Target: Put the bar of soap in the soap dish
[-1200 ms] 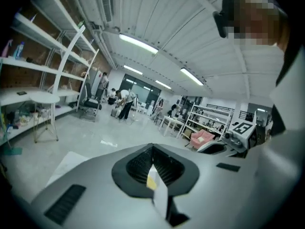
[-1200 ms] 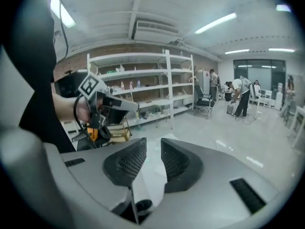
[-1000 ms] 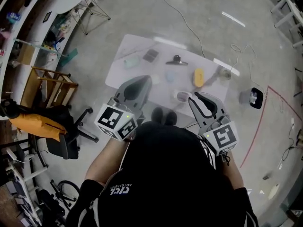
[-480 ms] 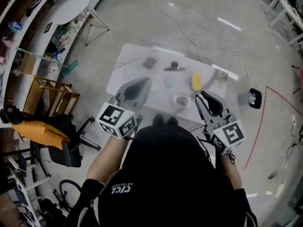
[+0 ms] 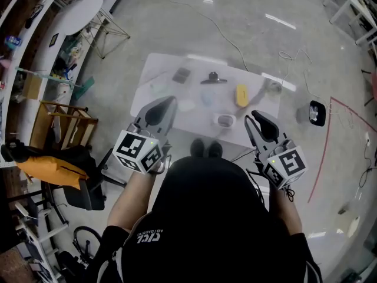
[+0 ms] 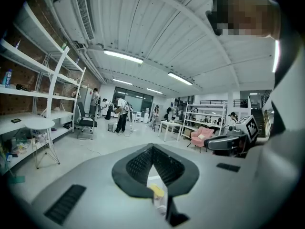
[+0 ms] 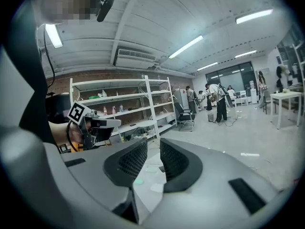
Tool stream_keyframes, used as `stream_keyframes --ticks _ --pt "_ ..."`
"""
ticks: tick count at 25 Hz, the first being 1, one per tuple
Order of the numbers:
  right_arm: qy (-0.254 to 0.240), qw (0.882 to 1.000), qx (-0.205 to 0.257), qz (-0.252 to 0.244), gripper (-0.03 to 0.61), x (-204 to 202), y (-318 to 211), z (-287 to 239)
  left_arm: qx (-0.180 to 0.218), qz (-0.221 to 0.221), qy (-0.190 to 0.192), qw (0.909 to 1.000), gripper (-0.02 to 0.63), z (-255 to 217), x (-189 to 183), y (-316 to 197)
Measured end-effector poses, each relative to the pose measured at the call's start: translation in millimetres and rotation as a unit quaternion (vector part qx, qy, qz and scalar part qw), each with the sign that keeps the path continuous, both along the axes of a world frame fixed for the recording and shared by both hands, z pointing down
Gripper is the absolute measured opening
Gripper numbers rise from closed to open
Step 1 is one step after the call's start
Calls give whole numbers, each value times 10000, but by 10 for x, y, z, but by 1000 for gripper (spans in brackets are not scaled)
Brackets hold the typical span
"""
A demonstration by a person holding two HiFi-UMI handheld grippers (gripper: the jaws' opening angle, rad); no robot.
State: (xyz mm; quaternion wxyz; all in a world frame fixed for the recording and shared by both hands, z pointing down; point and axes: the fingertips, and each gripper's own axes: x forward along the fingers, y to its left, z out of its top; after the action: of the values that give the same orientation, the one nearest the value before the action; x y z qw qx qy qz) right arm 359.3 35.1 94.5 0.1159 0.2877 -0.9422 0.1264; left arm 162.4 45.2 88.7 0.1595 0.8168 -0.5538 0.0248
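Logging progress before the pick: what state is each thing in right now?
left gripper: shut, empty.
right gripper: slightly open, empty.
bar of soap: lying on the table, apart from the dish.
soap dish: on the table, no soap in it.

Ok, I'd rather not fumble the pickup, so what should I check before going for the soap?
1. Bar of soap lying free on the table, apart from the dish: ok.
2. Soap dish empty: cannot tell, too small.
3. Right gripper jaws apart, nothing between them: ok.
4. Left gripper jaws together at the tips, holding nothing: ok.
5. Black clip lying apart from the soap: ok.
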Motion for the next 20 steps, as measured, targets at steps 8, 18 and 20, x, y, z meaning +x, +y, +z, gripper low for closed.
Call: stream_keyframes --ticks 8,18,20 --pt "-167 9996 -143 -182 95 30 -45 58 -89 -414 -78 9991 9 -26 -88 89" --pt "-212 9987 -460 10 34 -95 -262 245 -137 -858 -66 9962 9 -53 -502 121" --pt "-163 9989 -450 -3 31 -238 -291 260 -154 -961 7 9953 9 -23 -686 116"
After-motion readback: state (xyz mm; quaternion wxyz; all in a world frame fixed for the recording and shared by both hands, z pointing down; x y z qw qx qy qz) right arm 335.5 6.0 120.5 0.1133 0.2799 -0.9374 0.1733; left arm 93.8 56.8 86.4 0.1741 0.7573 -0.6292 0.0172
